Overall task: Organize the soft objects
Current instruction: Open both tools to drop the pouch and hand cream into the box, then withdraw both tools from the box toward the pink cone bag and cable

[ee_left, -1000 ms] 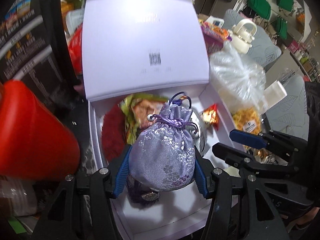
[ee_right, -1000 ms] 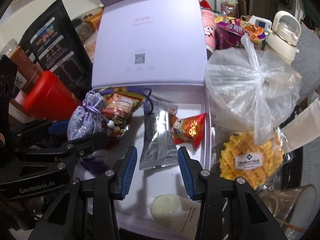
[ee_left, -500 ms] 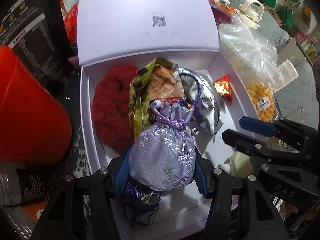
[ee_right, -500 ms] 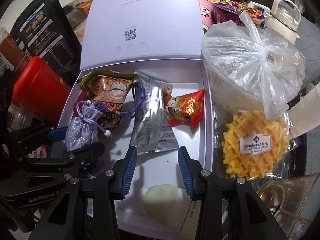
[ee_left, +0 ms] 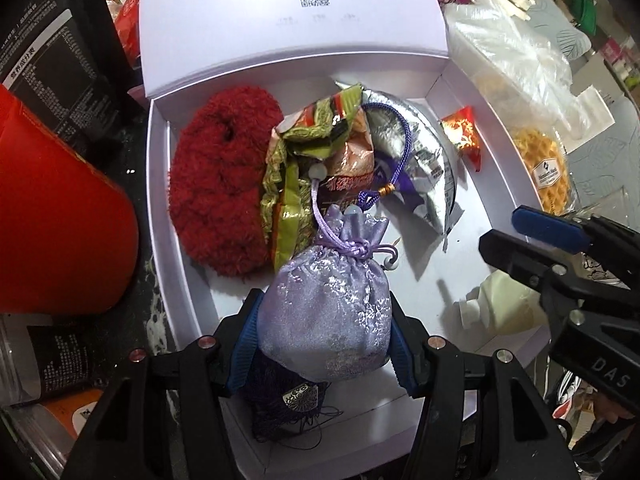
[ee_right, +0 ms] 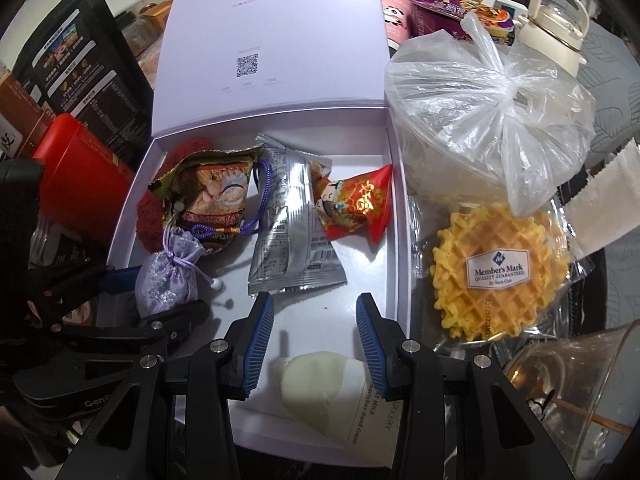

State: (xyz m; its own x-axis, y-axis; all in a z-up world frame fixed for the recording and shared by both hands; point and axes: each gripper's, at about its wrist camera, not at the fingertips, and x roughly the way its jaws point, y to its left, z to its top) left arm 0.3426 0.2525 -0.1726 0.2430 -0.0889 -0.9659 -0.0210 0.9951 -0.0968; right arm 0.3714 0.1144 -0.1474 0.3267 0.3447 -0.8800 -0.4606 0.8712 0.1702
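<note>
You are working over the open lavender box (ee_right: 120,236), its lid propped up behind, and the step in hand looks like placing: the sachet is being carried into the box's near left corner.

Inside the box, from big to small: a red fuzzy piece (ee_left: 220,188) along the left wall, a green-and-orange snack bag (ee_right: 212,192) leaning on it, a silver foil packet (ee_right: 292,232) in the middle, a small red triangular candy pack (ee_right: 360,208) toward the right wall, and a pale cream tube (ee_right: 316,384) at the front edge.

Your left gripper (ee_left: 322,340) is clamped on the lilac brocade pouch (ee_left: 326,312), squeezing it at the belly (its drawstring trails up across the snack bag). A dark purple tassel (ee_left: 280,404) hangs beneath; whether the pouch already rests on the box floor is hard to tell from this angle.

Your right gripper (ee_right: 316,330) hovers with its fingers apart and nothing between them, just above the cream tube.

Next, I'd judge, you lower the pouch into the bare patch beside the red fuzzy piece and release, keeping the cord from snagging the snack bag.
</note>
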